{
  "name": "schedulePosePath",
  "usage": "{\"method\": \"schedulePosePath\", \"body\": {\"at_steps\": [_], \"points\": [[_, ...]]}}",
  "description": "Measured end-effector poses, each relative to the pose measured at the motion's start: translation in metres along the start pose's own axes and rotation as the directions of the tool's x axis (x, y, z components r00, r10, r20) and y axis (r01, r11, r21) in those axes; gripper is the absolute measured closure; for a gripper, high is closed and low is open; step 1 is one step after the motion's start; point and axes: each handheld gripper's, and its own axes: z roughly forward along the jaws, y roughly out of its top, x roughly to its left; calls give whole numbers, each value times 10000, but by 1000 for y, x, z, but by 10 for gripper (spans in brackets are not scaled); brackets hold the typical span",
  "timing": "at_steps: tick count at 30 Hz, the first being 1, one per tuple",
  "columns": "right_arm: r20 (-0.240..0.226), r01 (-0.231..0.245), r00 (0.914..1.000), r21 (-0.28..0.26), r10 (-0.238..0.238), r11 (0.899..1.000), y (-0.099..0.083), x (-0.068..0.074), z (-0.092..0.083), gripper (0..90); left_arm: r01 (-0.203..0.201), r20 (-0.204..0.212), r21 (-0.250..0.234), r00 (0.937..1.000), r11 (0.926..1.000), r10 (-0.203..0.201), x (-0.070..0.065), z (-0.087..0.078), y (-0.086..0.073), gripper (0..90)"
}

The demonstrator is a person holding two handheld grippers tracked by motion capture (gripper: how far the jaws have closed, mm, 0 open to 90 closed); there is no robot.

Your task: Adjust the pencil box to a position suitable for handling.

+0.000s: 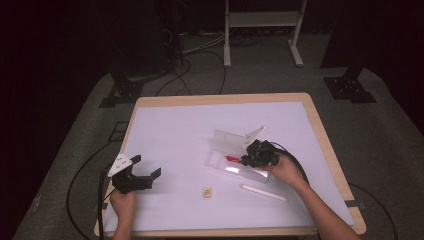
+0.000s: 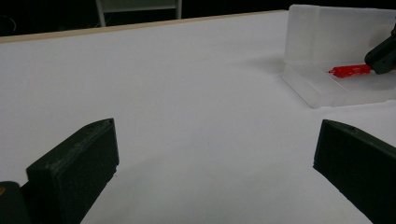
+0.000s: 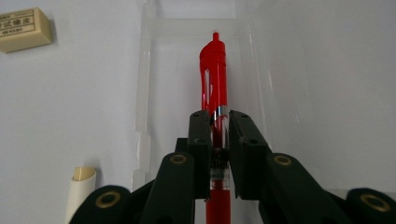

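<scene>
Red and slim, the plastic ballpoint pen (image 3: 214, 74) sits clamped in the right claw (image 3: 218, 135), its long axis running straight out along the jaws and in line with the trough of the clear plastic hinged pencil case (image 3: 154, 93) under it. Pen and case already share one direction, so I judge the next move a lowering into the case. Well apart from the case, the left claw (image 1: 145, 175) stands wide apart and holds nothing.

The red pen (image 3: 213, 74) between the right gripper's (image 3: 215, 128) matt black jaws is glossy plastic; the case (image 3: 191, 28) under it is clear, smooth plastic.
</scene>
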Motion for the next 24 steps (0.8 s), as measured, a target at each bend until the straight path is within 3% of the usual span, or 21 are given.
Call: {"method": "schedulePosePath", "body": {"at_steps": [24], "points": [[-48,-169,9998,313,171,9994,-7,-1,8,781,7,-9,-7,10000,10000,-7,0,0,0,0]]}}
